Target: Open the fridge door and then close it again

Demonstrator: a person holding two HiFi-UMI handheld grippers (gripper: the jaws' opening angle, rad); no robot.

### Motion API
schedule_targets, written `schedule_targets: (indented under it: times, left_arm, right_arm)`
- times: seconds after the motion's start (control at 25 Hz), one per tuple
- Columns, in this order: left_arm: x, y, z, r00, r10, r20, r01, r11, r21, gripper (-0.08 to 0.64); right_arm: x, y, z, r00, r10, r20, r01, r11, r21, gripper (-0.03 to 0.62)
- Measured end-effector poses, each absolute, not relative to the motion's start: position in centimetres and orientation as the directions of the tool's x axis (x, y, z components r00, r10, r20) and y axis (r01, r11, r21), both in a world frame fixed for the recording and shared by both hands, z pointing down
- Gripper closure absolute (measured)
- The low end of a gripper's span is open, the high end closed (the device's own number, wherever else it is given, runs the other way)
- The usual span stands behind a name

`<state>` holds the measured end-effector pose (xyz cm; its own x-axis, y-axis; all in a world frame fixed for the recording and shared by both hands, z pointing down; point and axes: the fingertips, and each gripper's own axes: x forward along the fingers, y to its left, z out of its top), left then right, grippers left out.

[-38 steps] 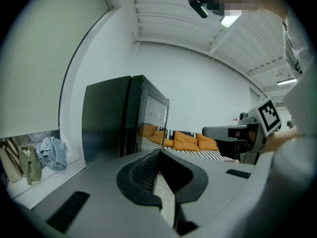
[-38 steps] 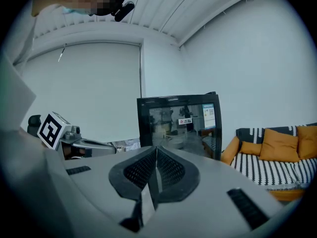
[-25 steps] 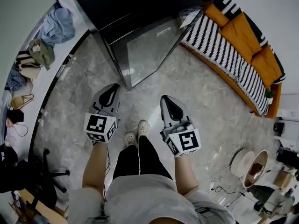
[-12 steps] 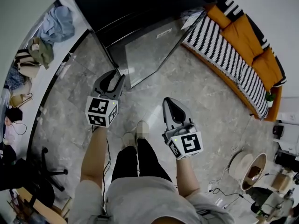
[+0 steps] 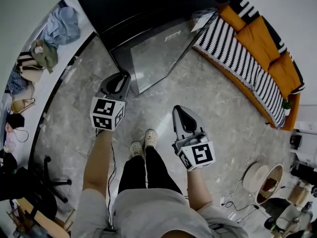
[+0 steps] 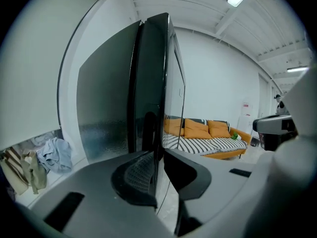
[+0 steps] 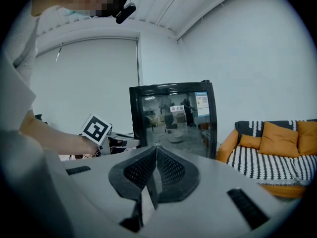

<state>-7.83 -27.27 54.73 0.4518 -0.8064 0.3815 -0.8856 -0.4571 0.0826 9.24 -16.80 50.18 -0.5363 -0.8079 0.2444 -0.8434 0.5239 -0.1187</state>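
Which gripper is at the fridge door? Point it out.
The left gripper: its jaws have just been closing astride the fridge door edge. The right gripper hangs shut, clear of it.

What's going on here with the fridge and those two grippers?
A person stands facing a black fridge, holding a gripper in each hand. The left gripper is at the edge of the fridge door; its jaws have just been closing and appear to pinch that edge. The door looks closed or barely ajar, so the opening pull has hardly begun. The right gripper hangs back, jaws together and empty.
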Motion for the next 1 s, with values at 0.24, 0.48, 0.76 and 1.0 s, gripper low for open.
schedule_targets:
  times: [0.24, 0.48, 0.76, 1.0]
  left_arm:
    - [-7.9, -26.9, 54.8, 0.409, -0.82, 0.399, -0.904, -0.423, 0.059, 0.495]
    - [-8.0, -26.9, 54.8, 0.391, -0.825, 0.407, -0.913, -0.404, 0.057, 0.497]
    - [-8.1, -26.8, 54.8, 0.392, -0.829, 0.398, -0.913, -0.404, 0.058, 0.497]
    - [-8.0, -26.9, 54.7, 0.4, -0.83, 0.389, -0.91, -0.411, 0.06, 0.499]
  right_arm:
    - [9.7, -16.2, 50.1, -0.529, -0.813, 0.243, -0.848, 0.517, -0.119, 0.575]
    - [10.2, -16.3, 49.7, -0.517, -0.822, 0.238, -0.856, 0.504, -0.116, 0.575]
    - [10.4, -16.6, 49.5, -0.502, -0.832, 0.237, -0.865, 0.489, -0.113, 0.575]
    - [10.4, -16.9, 49.4, -0.488, -0.839, 0.242, -0.872, 0.476, -0.11, 0.575]
